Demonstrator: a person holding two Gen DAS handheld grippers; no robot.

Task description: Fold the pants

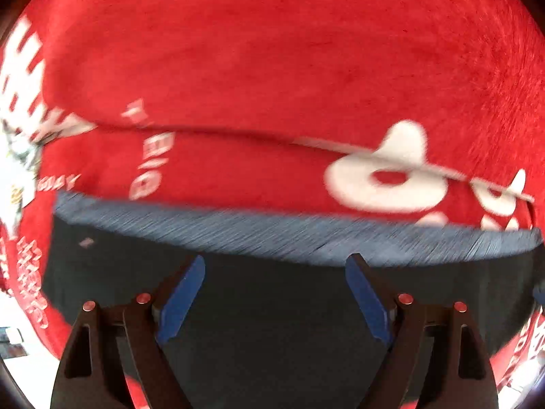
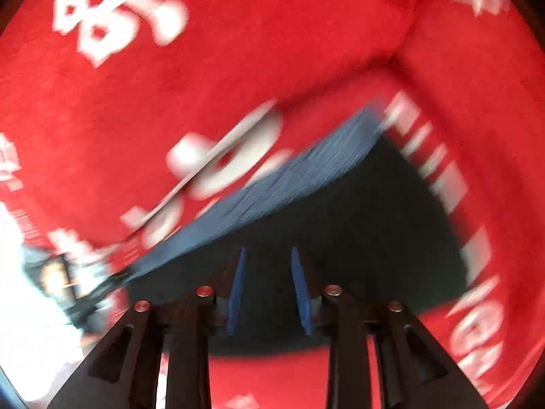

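Note:
Dark navy pants [image 1: 272, 323] with a lighter blue ribbed waistband [image 1: 272, 235] lie on a red cloth. My left gripper [image 1: 276, 272] is open, its blue pads [image 1: 180, 303] spread wide just above the dark fabric, short of the waistband. The same pants [image 2: 357, 238] and waistband [image 2: 272, 191] show in the right wrist view. My right gripper [image 2: 267, 259] hovers over the dark fabric with its blue pads [image 2: 236, 293] a narrow gap apart and nothing between them. Both views are motion-blurred.
The red cloth [image 1: 272, 68] with white printed characters and letters covers the surface and has a fold ridge across it. It also fills the right wrist view [image 2: 238, 68]. A bright white area with small objects [image 2: 51, 272] lies past the cloth's left edge.

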